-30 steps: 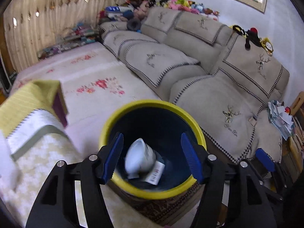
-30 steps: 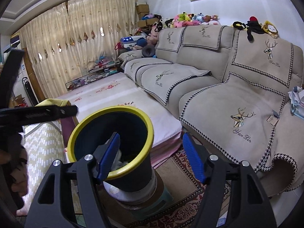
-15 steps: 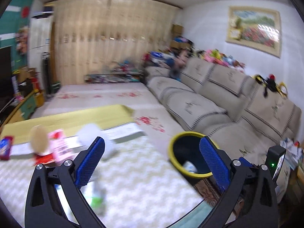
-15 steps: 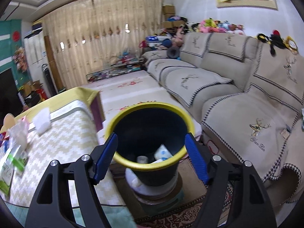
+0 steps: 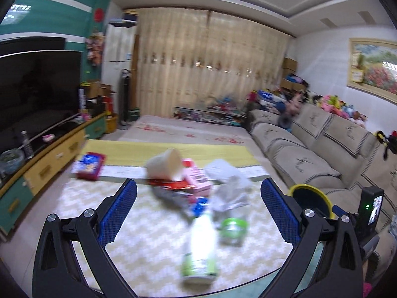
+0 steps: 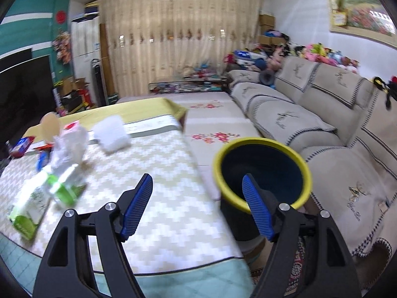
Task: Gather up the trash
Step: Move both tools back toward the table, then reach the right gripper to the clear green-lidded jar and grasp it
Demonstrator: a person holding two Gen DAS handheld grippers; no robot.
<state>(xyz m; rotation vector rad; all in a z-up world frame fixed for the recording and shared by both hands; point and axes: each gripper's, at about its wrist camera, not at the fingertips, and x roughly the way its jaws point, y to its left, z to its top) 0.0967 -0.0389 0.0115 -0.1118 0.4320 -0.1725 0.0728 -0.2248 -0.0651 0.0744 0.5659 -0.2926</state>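
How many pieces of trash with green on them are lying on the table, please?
2 that I can make out: a green-and-white carton lying nearest the cameras, and a clear bottle with a green label just beside it. The blurred pile behind may hide more.

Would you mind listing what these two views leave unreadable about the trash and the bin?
- Left wrist view: motion blur smears the trash pile; the labels on the green-and-white bottle are unreadable.
- Left wrist view: the left gripper finger covers part of the yellow-rimmed bin.
- Right wrist view: the bin's floor is dark and partly behind a right gripper finger; contents unclear.
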